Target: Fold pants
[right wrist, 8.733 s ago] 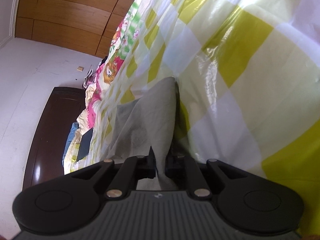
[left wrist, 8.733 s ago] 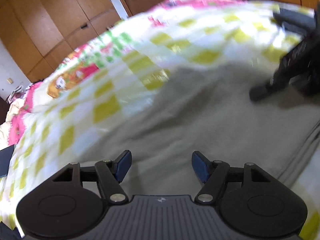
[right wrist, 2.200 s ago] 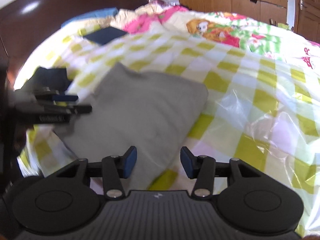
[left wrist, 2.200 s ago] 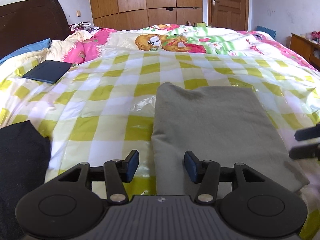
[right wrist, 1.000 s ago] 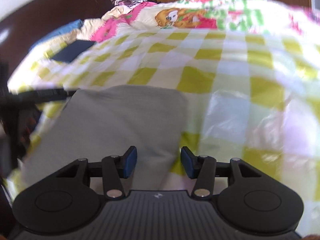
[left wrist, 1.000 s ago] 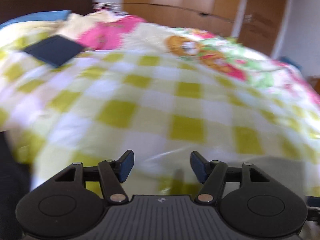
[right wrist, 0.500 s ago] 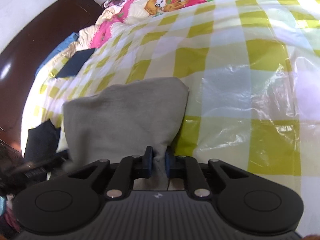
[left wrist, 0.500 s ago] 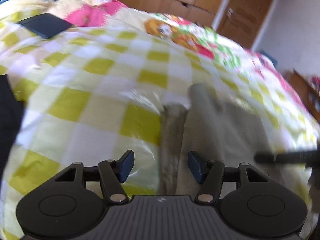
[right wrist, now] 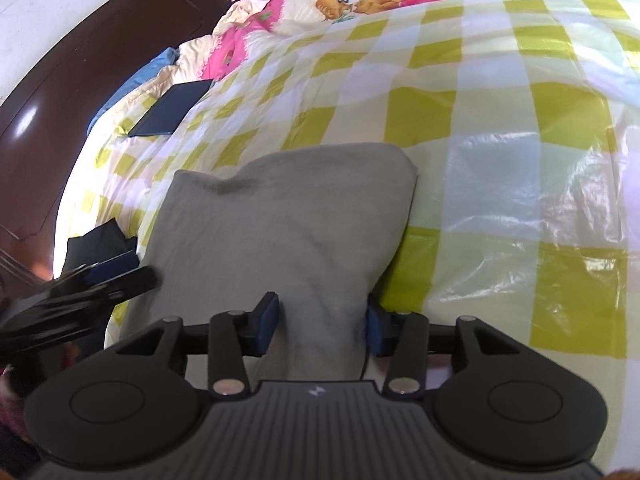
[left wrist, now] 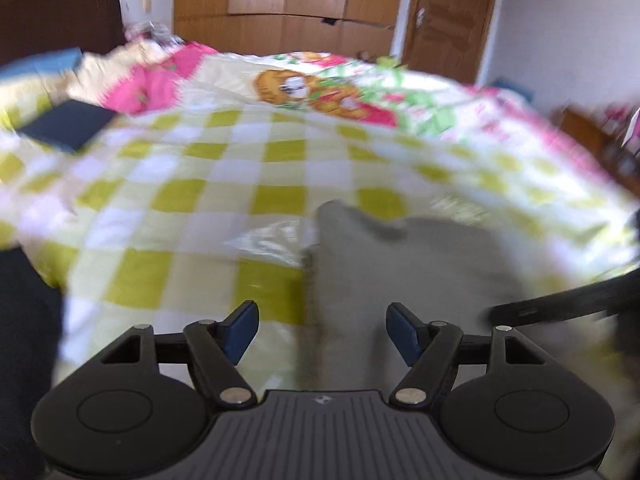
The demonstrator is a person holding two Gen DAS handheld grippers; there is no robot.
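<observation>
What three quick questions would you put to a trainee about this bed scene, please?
1. True or false: the grey pants lie folded on the checked bedcover.
2. What lies on the bedcover nearer the headboard? A) a dark blue flat rectangle B) a red mug C) a pair of shoes
3. Whose jaws stand wider apart, the left claw or the right claw?
Key: 1 true; 2 A; 3 left.
</observation>
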